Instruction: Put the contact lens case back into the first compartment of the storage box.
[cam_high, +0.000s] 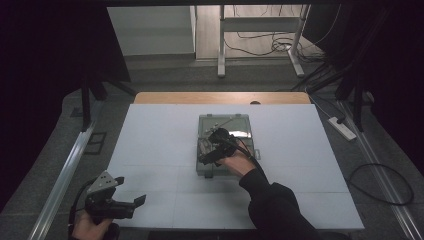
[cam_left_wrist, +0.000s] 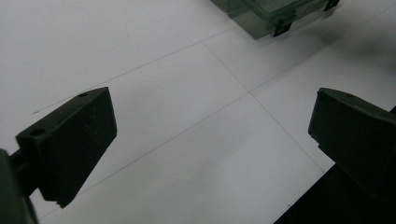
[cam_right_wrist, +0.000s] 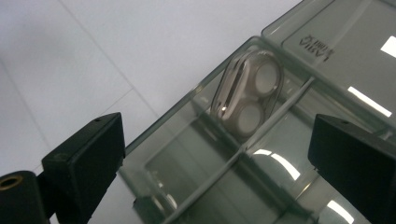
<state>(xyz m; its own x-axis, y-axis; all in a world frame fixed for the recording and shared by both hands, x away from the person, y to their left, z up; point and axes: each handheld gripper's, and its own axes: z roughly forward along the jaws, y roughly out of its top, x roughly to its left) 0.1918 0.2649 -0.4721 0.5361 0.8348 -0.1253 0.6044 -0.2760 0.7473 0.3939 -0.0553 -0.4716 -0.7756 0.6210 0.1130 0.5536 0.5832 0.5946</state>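
Left gripper (cam_high: 131, 191): near table (cam_high: 150, 150) edge, jaws wide apart, holding nothing. Right gripper (cam_right_wrist: 215, 154): over clear plastic box (cam_high: 222, 145) mid-table, jaws wide, nothing between them. Small beige case (cam_right_wrist: 246, 95): on edge in a corner compartment.

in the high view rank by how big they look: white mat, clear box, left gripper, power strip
1. white mat
2. clear box, partly hidden by the right gripper
3. left gripper, though it sits nearer the camera, so its rank against the box is unsure
4. power strip, on the floor farther off
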